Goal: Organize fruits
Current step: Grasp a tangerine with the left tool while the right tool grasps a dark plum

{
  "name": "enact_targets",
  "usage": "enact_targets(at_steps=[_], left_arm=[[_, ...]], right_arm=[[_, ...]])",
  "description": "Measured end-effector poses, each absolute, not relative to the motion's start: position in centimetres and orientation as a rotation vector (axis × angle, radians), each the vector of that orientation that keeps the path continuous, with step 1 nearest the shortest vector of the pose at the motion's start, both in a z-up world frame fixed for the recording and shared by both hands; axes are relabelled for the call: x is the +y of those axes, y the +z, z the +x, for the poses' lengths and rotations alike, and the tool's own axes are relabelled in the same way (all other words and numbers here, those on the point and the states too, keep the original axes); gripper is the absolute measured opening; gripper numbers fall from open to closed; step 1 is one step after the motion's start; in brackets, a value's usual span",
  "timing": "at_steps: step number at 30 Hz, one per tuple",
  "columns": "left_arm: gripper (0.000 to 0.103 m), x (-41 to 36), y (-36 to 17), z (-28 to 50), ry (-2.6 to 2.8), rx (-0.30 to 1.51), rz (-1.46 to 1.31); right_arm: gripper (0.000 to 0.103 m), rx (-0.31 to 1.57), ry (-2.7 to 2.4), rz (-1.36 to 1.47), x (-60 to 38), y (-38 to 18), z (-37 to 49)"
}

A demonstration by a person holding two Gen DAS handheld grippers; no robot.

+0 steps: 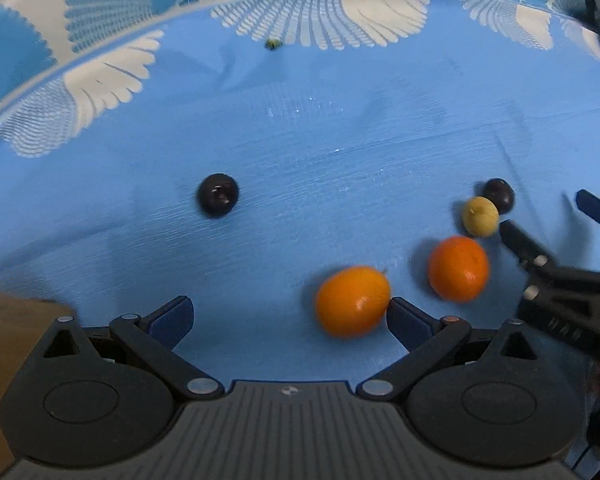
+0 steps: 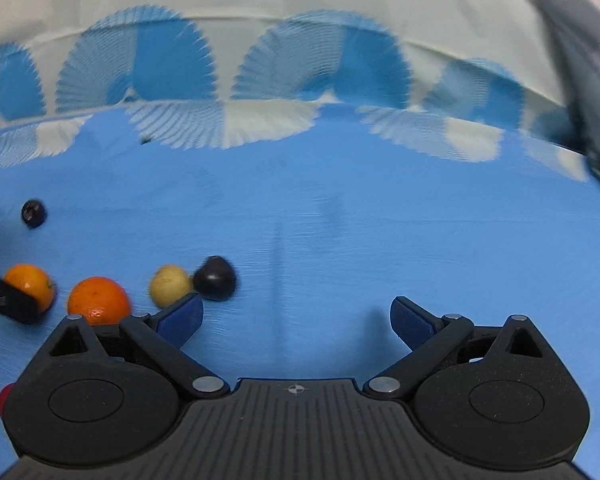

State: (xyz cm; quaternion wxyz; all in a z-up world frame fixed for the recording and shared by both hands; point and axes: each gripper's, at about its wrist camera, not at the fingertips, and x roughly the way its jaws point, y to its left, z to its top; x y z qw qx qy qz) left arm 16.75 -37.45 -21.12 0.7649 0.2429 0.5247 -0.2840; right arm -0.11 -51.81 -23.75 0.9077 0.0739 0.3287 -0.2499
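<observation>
Orange fruit (image 1: 353, 301) touching right finger of spread left claw (image 1: 290, 314).

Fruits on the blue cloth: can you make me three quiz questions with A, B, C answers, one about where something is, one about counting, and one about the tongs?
1. Where is the yellow fruit?
A. Right beside a dark fruit
B. Alone at the far edge of the cloth
C. Held in the tongs

2. How many orange fruits are there?
A. One
B. Two
C. Four

3. How are the left tongs?
A. Shut on a dark fruit
B. Shut with nothing inside
C. Open, holding nothing

Answers:
1 A: the two sit touching on the blue cloth.
2 B: one orange fruit lies near another orange fruit.
3 C: the blue pads stand wide apart; the nearer orange fruit sits just ahead of one pad.
</observation>
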Motion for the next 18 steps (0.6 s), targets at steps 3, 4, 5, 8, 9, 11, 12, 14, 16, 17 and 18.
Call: enact_targets(at_steps=[3, 4, 5, 8, 9, 11, 12, 14, 16, 17, 18], left_arm=[[0.103, -38.1, -22.1, 17.6, -0.615, 1.166, 0.519], [0.103, -38.1, -22.1, 17.8, -0.618, 1.167, 0.509], [0.103, -38.1, -22.1, 18.0, -0.620, 1.168, 0.504], [0.073, -38.1, -21.5, 17.7, -0.645, 1.143, 0.494], [0.057, -38.0, -21.0, 17.4, -0.666, 1.124, 0.482], [0.035, -38.0, -20.3, 16.8, -0.695, 1.121, 0.477], [0.035, -37.9, -20.1, 16.5, -0.690, 1.122, 0.475], [0.035, -37.6, -19.7, 15.8, -0.686, 1.121, 0.483], [0.035, -36.9, -19.1, 15.1, -0.688, 1.132, 0.464], [0.035, -36.4, -18.6, 14.8, -0.690, 1.139, 0.449], [0.035, -35.8, -18.1, 14.5, -0.689, 1.145, 0.432]], right_arm=[[0.100, 0.663, -0.481, 0.085, -51.1, -24.6, 1.4], [0.099, 0.651, -0.475, 0.083, -51.1, -24.7, 1.7], [0.098, 0.652, -0.469, 0.092, -51.2, -24.7, 2.0], [0.054, 0.628, -0.437, 0.106, -51.1, -24.4, 2.1], [0.031, 0.623, -0.409, 0.088, -50.7, -24.3, 1.9], [0.028, 0.637, -0.379, 0.033, -49.3, -24.3, 1.7], [0.027, 0.641, -0.392, 0.011, -48.7, -24.3, 1.6], [0.027, 0.637, -0.407, 0.036, -48.5, -24.0, 0.9], [0.027, 0.629, -0.443, 0.091, -48.9, -23.4, -0.1], [0.028, 0.624, -0.462, 0.110, -49.1, -23.0, -0.8], [0.028, 0.619, -0.485, 0.123, -49.2, -22.4, -1.5]])
